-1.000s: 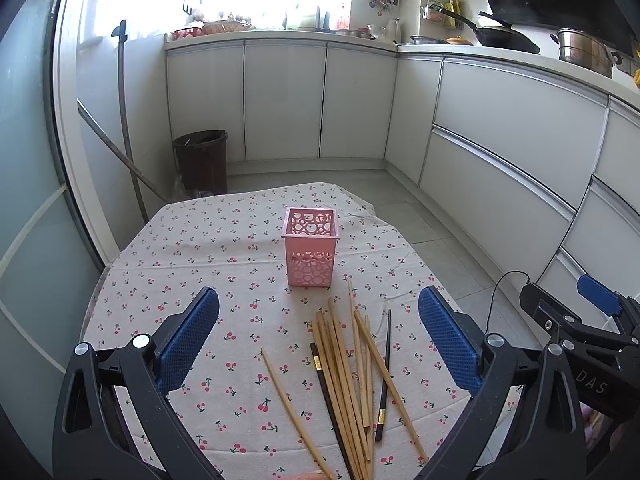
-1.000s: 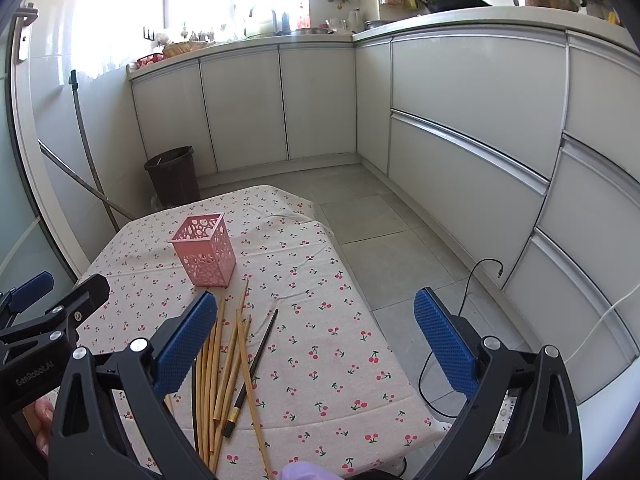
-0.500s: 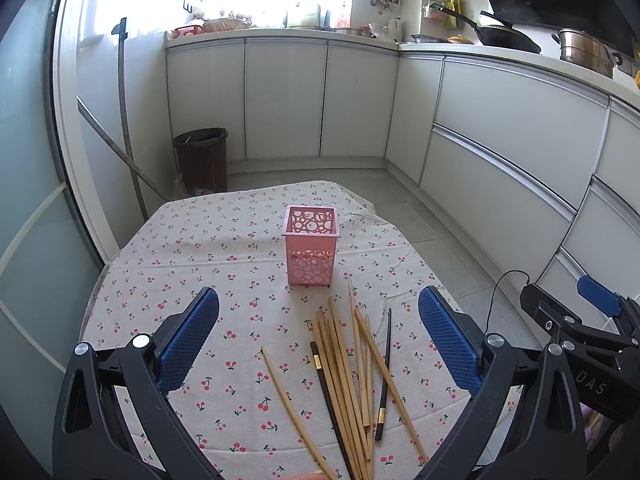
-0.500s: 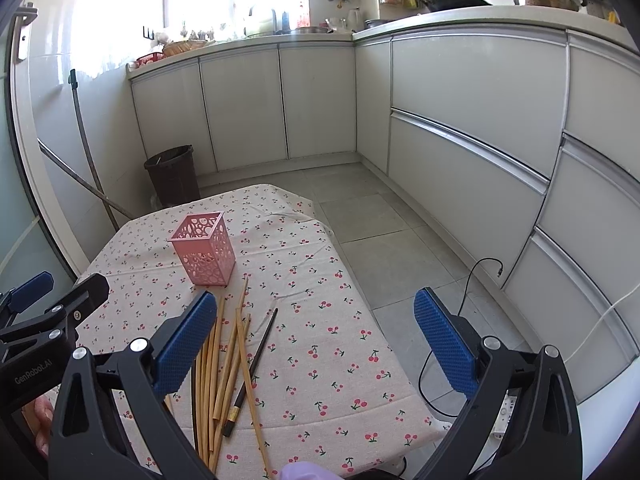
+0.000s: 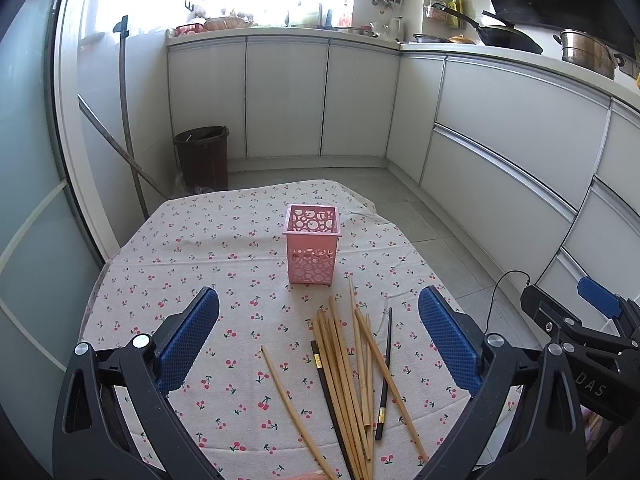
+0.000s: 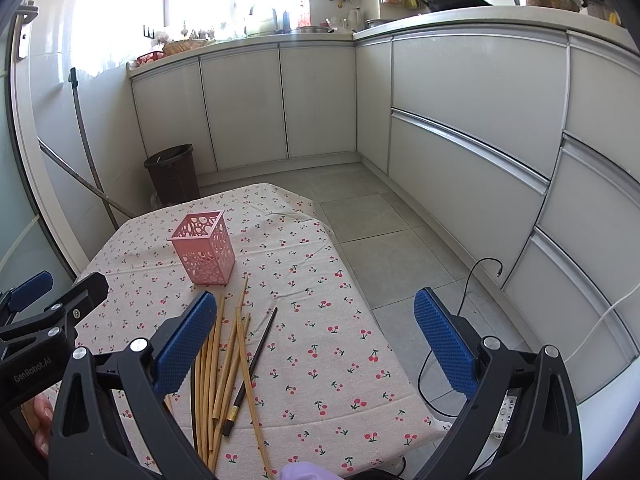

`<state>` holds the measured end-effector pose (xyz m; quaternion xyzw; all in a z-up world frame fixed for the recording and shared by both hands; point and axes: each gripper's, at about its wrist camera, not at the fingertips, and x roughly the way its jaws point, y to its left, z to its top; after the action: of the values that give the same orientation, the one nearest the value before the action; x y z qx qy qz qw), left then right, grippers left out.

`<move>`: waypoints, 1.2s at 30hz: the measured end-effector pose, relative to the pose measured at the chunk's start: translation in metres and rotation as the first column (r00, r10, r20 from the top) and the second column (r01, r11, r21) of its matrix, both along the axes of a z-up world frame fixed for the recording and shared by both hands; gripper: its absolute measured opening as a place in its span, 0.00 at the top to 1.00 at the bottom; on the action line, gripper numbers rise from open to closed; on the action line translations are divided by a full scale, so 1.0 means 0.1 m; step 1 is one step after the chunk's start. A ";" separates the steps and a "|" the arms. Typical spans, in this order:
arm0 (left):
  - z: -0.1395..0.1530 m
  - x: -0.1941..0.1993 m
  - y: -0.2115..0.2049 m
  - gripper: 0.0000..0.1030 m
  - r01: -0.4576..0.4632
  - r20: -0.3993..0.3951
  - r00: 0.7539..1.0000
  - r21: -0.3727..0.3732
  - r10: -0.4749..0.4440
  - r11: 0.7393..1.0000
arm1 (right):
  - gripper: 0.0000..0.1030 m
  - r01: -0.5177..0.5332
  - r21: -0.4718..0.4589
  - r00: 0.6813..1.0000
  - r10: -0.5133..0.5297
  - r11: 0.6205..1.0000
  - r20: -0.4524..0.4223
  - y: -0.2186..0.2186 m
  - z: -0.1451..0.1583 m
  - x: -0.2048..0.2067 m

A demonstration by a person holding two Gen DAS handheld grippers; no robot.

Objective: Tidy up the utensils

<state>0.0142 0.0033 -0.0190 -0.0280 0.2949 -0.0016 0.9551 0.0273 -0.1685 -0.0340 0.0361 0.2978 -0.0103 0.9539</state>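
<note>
**Both grippers wide apart above the chopstick pile, nothing held**

The left gripper [image 5: 319,334] hovers over the cherry-print tablecloth [image 5: 208,248] with its 2 blue-padded fingers [image 5: 188,340] spread far apart and nothing between them. Seen from the left wrist, the loose pile of pale bamboo chopsticks [image 5: 348,364] lies flat on the cloth between the fingers and nearer the right one, fanned out with its tips toward the holder. 2 dark chopsticks with gold bands [image 5: 385,372] lie among them, one on the left side of the pile and one on the right. A single bamboo chopstick [image 5: 294,404] lies apart to the left of the pile. The pink perforated square plastic utensil holder [image 5: 312,249] stands upright beyond the pile, just past its tips and roughly centred between the fingers; it looks empty from here.

The right gripper [image 6: 312,338] is likewise spread open and empty. From the right wrist, the chopsticks lie just beside and partly behind its left finger [image 6: 182,344], while its right finger hangs past the table edge over the grey tiled floor [image 6: 372,216]. The holder stands ahead and to the left.

Against the frames from 1.0 s and 0.5 s ago, almost nothing differs: chopsticks and holder lie in the same places, and both grippers keep the same spread, with at most a very slight drift of view.
</note>
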 end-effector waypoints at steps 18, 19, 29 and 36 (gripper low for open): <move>-0.17 0.24 0.13 0.07 -0.068 -0.158 0.985 -0.024 0.064 0.997 | 0.07 0.000 0.030 0.999 0.001 1.000 -0.037 -0.03 -0.05 0.04; -0.22 0.31 0.18 0.07 -0.086 -0.198 0.977 -0.032 0.077 0.996 | 0.06 0.000 0.044 0.999 0.003 0.999 -0.053 -0.04 -0.06 0.06; -0.96 1.03 0.77 0.07 -0.283 -0.616 0.776 -0.142 0.139 0.948 | 0.07 0.026 0.209 0.952 0.039 0.978 -0.302 -0.20 -0.14 0.54; -1.57 1.22 0.72 0.08 -0.306 -0.760 0.638 -0.101 0.126 0.947 | 0.07 0.005 0.292 0.880 0.135 0.956 -0.456 -0.16 -0.25 1.08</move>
<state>0.1366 0.0756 -0.1759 -0.1670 0.6513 0.0923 0.7344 0.1351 -0.1844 -0.0587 0.1591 0.5197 0.0565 0.8375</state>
